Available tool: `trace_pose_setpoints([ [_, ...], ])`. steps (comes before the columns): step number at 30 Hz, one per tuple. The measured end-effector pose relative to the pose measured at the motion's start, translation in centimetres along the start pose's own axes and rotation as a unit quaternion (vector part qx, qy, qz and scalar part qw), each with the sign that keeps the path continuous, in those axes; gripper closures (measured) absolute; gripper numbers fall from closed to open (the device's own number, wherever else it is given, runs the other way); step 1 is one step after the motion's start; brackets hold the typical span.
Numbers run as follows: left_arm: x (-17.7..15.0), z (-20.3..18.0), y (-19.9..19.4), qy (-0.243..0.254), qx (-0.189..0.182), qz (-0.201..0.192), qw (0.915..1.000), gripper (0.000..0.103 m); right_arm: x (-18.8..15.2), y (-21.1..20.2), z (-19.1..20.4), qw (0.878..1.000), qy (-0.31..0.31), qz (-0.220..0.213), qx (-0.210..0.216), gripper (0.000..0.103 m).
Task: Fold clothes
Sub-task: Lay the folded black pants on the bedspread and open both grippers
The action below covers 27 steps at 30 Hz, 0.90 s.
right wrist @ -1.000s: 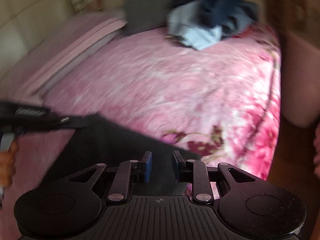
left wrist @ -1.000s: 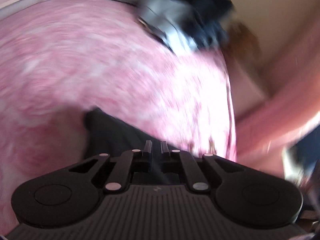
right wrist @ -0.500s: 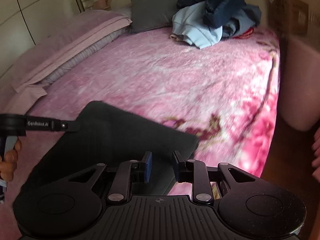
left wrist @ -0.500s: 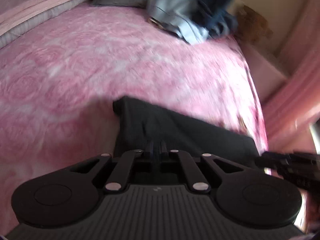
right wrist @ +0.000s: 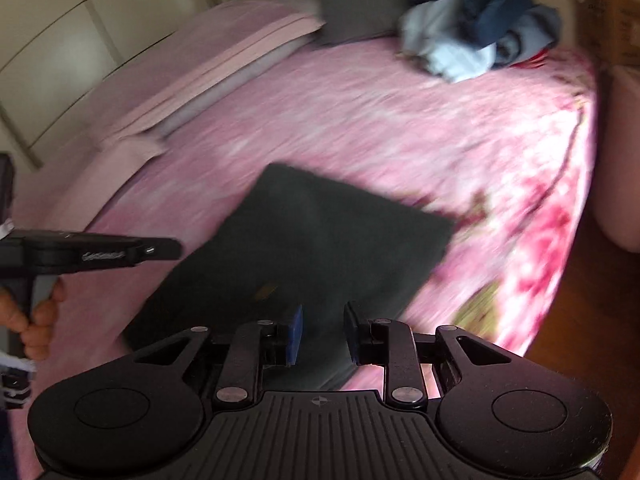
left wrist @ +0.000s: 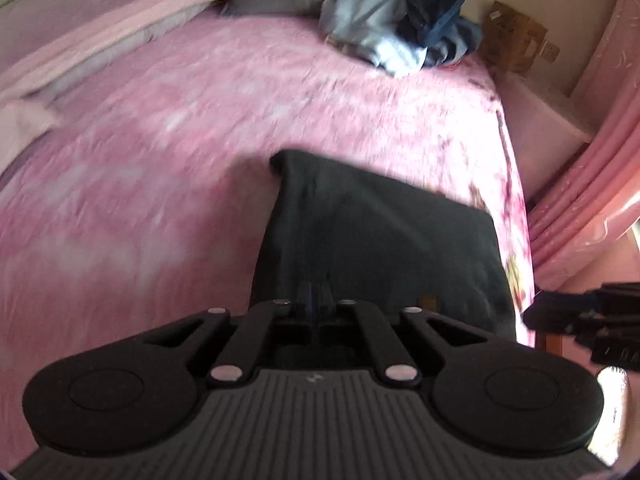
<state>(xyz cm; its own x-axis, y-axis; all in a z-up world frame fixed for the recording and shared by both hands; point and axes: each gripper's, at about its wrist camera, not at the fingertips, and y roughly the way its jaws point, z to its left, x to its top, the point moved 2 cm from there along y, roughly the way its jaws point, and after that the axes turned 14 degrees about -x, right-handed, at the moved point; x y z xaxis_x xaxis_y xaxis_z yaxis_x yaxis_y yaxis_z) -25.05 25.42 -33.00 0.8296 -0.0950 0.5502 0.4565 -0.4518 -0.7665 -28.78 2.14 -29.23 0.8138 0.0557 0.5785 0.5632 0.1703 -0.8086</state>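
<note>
While one dark garment [left wrist: 380,236] lies flat, one clothes heap [left wrist: 404,28] waits.

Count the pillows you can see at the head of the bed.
2: a pink pillow at the head of the bed, and a grey pillow beside it, next to the clothes pile. More may be hidden.

Motion smears the pink bedspread [left wrist: 160,152]; the dark garment's [right wrist: 320,248] near edge hides behind the right gripper [right wrist: 320,334].
</note>
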Motion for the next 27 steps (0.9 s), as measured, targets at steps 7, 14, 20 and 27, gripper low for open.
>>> trace_pose_setpoints([
  [7, -3.7, 0.1, 1.7, -0.045, 0.052, 0.026, 0.9973, 0.1, -3.5, 3.6, 3.2, 0.995, -0.06, 0.084, -0.011, 0.076],
  [14, -2.0, -2.4, -2.1, -0.128, 0.092, 0.055, 0.986, 0.096, -1.2, 0.3, 1.8, 0.992, -0.018, 0.128, -0.006, 0.067],
  [20, -1.3, -4.3, -6.4, -0.182, 0.106, 0.074, 0.9746, 0.078, -0.5, -2.7, 0.0, 0.983, 0.06, 0.175, -0.006, 0.034],
  [27, 0.2, -6.6, -9.8, -0.17, 0.121, 0.073, 0.9752, 0.072, 2.4, -5.7, 0.3, 0.982, 0.093, 0.164, -0.004, 0.033],
])
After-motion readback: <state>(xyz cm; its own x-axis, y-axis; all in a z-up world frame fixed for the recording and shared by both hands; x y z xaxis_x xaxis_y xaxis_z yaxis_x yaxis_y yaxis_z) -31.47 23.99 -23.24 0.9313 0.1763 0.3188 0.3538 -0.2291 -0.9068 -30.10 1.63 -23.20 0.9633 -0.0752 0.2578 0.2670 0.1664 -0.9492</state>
